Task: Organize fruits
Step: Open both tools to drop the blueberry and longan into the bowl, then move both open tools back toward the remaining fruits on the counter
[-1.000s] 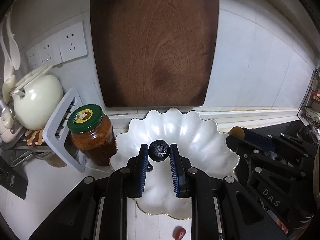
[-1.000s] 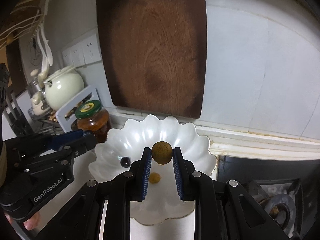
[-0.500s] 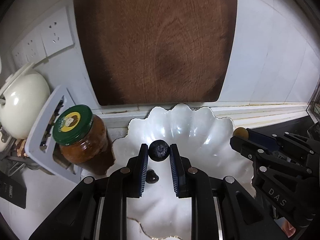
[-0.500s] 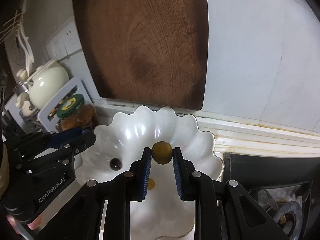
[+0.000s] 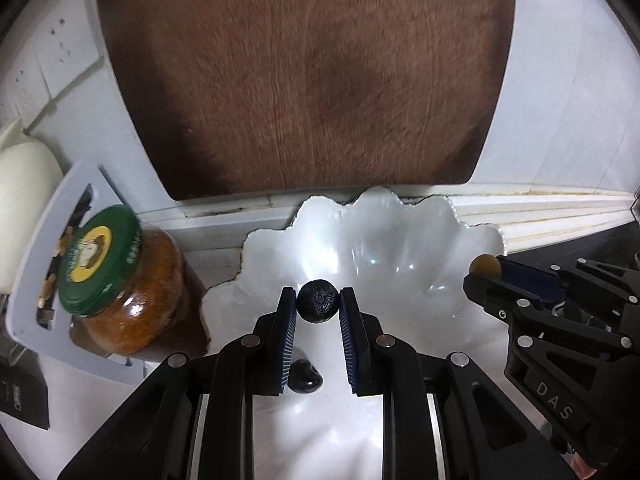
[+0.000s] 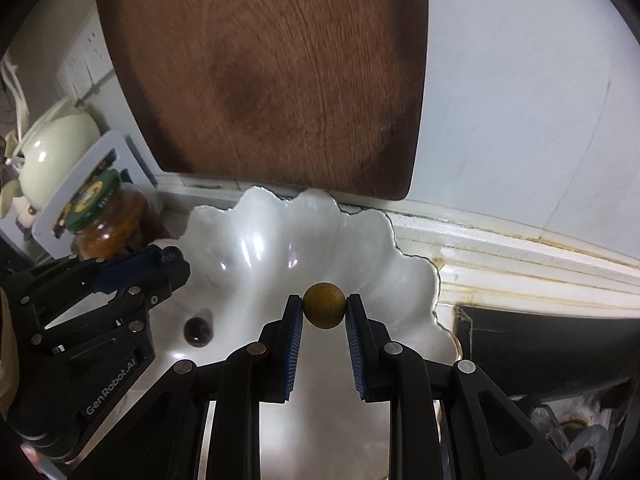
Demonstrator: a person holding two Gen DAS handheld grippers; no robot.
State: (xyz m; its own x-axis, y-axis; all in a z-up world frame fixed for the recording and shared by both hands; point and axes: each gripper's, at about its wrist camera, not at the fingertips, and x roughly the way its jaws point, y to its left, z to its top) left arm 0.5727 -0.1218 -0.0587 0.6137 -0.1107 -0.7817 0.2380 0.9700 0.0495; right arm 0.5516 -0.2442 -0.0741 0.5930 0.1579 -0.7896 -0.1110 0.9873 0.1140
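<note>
My left gripper (image 5: 318, 307) is shut on a round dark blueberry (image 5: 318, 306) and holds it above the white scalloped dish (image 5: 400, 236). My right gripper (image 6: 324, 306) is shut on a round tan longan (image 6: 324, 305) above the same dish (image 6: 256, 236). A dark fruit (image 5: 305, 376) lies in the dish under the left gripper; it also shows in the right wrist view (image 6: 198, 331). The right gripper with its longan (image 5: 485, 265) shows at the right of the left wrist view. The left gripper (image 6: 170, 258) shows at the left of the right wrist view.
A big wooden cutting board (image 5: 304, 80) leans on the wall behind the dish. A jar of orange sauce with a green lid (image 5: 120, 280) stands left of the dish, by a grey rack (image 5: 28, 272) and a cream teapot (image 6: 52, 152). A dark stove (image 6: 552, 360) lies right.
Both grippers have moved forward and lower over the dish, each still holding its fruit. The small tan fruit seen in the dish earlier is out of sight now.
</note>
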